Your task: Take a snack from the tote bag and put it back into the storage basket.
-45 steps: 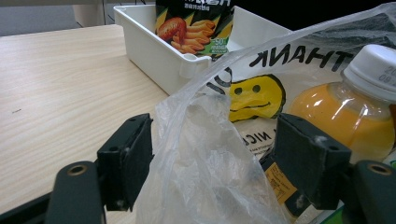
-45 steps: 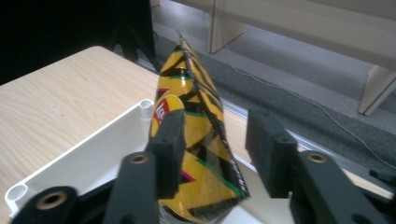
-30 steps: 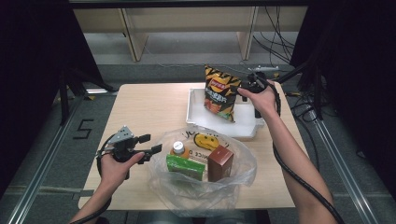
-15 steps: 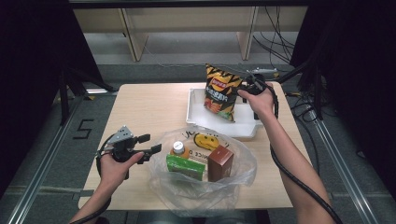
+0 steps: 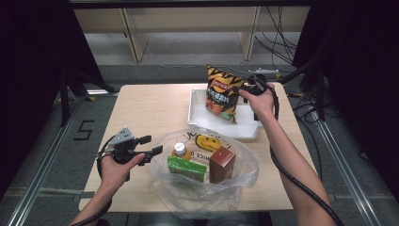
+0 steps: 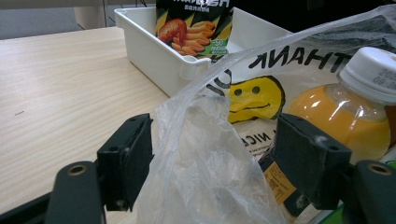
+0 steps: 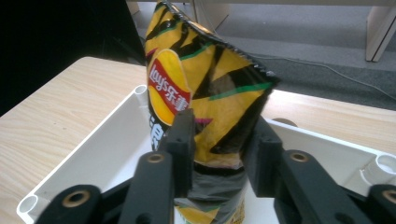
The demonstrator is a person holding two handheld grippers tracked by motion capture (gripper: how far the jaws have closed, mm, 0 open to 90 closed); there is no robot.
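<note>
While the yellow-and-black foil crisp bag [image 7: 205,88] is pinched upright between the jaws of the right gripper [image 7: 217,140], its lower end is held inside the white rectangular plastic tray [image 5: 197,110] at the far right of the light wooden worktop [image 5: 146,108]. Just in front of the tray, a clear crinkled plastic carrier bag printed with a yellow smiley [image 6: 205,140] is seen holding an orange juice bottle with a white cap [image 6: 348,100], a green carton [image 5: 186,168] and a brown carton [image 5: 221,163]. The left gripper [image 6: 212,158] is held released, its jaws set apart on either side of the carrier bag's rim.
</note>
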